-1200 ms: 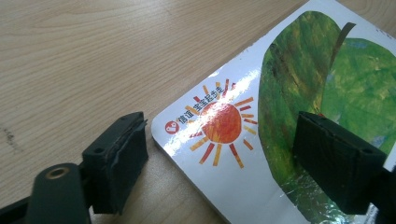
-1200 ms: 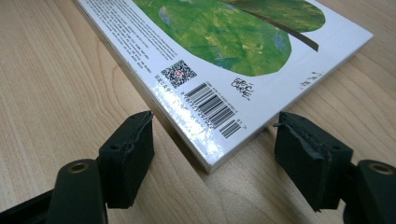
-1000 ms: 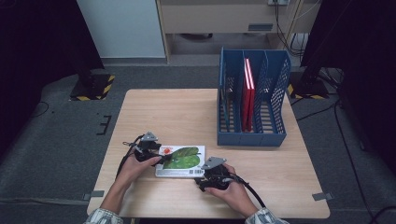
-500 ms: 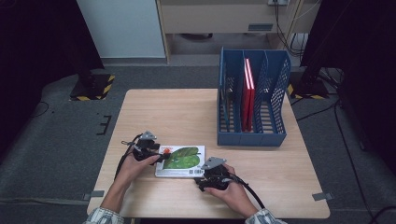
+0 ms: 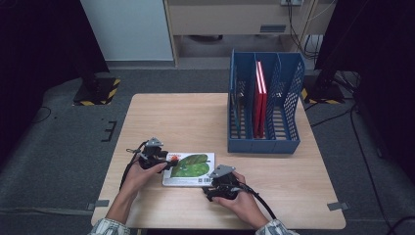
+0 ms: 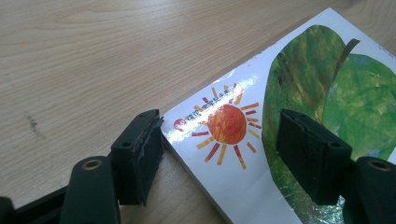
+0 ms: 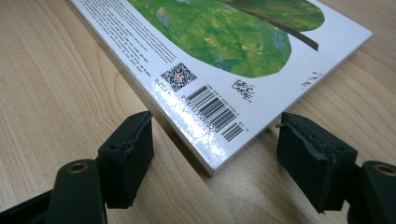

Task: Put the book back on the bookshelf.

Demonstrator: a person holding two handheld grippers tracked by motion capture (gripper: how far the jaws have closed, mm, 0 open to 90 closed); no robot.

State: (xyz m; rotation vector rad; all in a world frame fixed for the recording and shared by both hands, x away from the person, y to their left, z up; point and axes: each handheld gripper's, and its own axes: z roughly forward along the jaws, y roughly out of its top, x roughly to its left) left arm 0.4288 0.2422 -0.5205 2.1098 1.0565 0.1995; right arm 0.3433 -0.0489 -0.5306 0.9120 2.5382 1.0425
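Now book [image 6: 299,154] corner between left gripper [image 6: 224,154] jaws

Dim surroundings, glossy glare, sharp close-ups

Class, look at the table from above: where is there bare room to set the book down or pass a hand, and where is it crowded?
Free: the wide bare table behind the book and left of the blue file rack, plus the near right corner. The rack's outer slots are empty; red books fill the middle one. Crowded: the near edge, where the left gripper and right gripper flank the book.
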